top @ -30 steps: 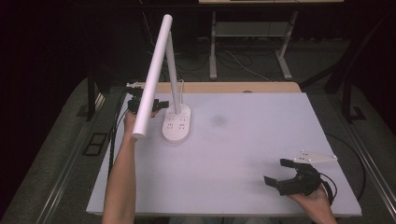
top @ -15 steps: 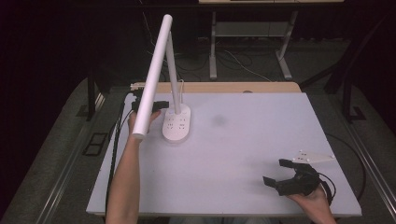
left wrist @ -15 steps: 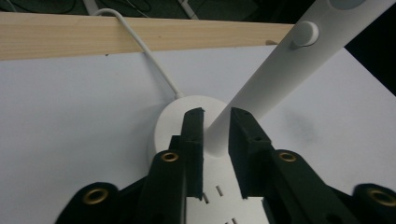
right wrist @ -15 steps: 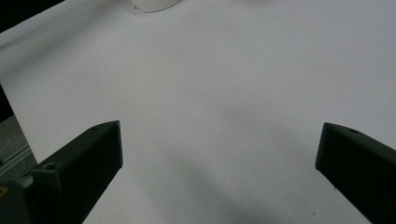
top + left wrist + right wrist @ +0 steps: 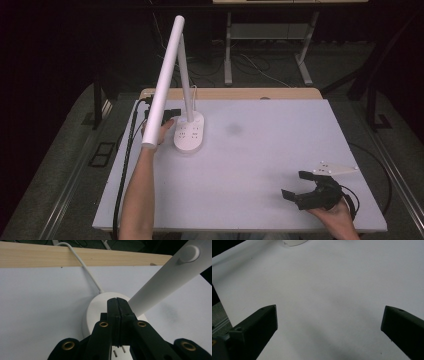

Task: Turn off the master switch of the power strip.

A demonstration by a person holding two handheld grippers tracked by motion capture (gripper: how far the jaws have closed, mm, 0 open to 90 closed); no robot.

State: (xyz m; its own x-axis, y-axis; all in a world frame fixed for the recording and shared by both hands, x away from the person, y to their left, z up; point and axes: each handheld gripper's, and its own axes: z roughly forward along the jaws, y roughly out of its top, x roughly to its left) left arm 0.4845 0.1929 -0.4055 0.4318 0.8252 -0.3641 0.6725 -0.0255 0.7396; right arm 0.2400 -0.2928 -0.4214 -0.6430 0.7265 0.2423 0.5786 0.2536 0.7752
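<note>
Over white oval plastic lamp base (image 5: 100, 307), left gripper (image 5: 116, 301) pinched together, empty; right gripper (image 5: 310, 192) spread wide; looks top-heavy, rigid; best held at base.

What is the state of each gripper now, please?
Left gripper: closed, fingers pressed together over the lamp base, holding nothing that can be seen.
Right gripper: open, empty, above the table.
</note>
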